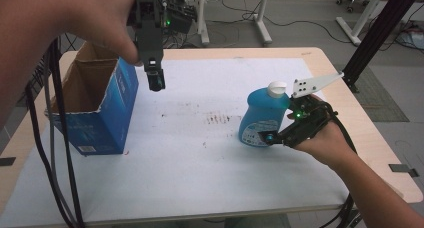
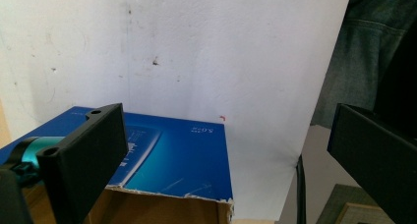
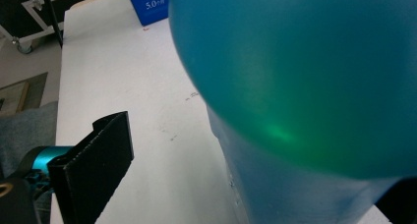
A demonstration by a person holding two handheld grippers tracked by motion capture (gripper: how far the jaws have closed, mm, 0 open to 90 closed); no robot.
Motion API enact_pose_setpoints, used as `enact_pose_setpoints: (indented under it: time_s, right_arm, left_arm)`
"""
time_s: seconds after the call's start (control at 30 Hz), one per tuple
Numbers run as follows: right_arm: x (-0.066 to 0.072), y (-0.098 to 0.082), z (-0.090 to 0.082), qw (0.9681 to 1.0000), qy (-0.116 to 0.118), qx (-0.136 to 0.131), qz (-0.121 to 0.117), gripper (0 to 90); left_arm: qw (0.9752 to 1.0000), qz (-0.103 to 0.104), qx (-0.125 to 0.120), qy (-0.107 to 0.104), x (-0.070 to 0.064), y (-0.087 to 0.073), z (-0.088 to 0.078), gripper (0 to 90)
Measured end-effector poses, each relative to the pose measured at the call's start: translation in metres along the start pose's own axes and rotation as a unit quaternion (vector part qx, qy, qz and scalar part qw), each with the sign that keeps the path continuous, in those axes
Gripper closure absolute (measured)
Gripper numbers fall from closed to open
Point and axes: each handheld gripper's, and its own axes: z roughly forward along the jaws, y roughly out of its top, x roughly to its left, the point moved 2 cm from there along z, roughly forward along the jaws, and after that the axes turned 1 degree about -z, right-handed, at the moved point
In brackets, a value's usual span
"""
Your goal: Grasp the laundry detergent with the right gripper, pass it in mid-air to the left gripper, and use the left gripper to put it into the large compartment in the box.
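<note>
The right tool (image 1: 280, 134) sits low on the counter (image 1: 200, 178), turned sideways, with the blue bottle (image 1: 262, 119) standing upright between its jaws; in the right gripper view one black jaw stands off to the side of the bottle's rounded body (image 3: 305, 76) with counter showing between them, so the jaws look wide and not yet pressed on it, though the far jaw is mostly hidden behind the bottle. Coming in from the side at the bottle's lower body probably gives a steady hold below the white cap (image 1: 276, 88). The left tool (image 1: 156, 80) hangs above the counter, pointing down, just beside the near corner of the open blue cardboard box (image 1: 102, 118); in the left gripper view its jaws stand wide apart with nothing between them, and the box's torn top edge (image 2: 167, 190) lies below them. Judging by this, the box is the likely place for the bottle, and the left tool waits near it, perhaps to steady it.
</note>
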Motion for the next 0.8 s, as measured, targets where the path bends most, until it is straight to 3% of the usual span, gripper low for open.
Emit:
enact_pose_setpoints:
  time_s: [0.2,0.43,0.53,0.8]
  right_arm:
    - [-0.0002,-0.0026,0.0025,0.9999,-0.006,-0.008,-0.004,1.9]
    - [-0.0008,-0.0043,-0.0010,0.9996,-0.013,-0.022,-0.012,13.7]
    - [-0.0037,-0.0061,-0.0033,0.9994,-0.009,-0.033,-0.003,16.1]
    - [-0.0057,-0.0076,0.0028,0.9995,-0.007,-0.029,0.000,16.3]
  left_arm:
    - [1.0000,0.004,0.003,-0.001,0.0007,-0.0003,0.0013,1.6]
    - [1.0000,0.003,0.003,-0.001,0.0015,-0.0006,0.0013,1.7]
    - [1.0000,0.003,0.002,-0.001,0.0016,-0.0011,0.0008,1.6]
    - [1.0000,0.001,0.001,0.000,0.0042,-0.0043,0.0014,1.6]
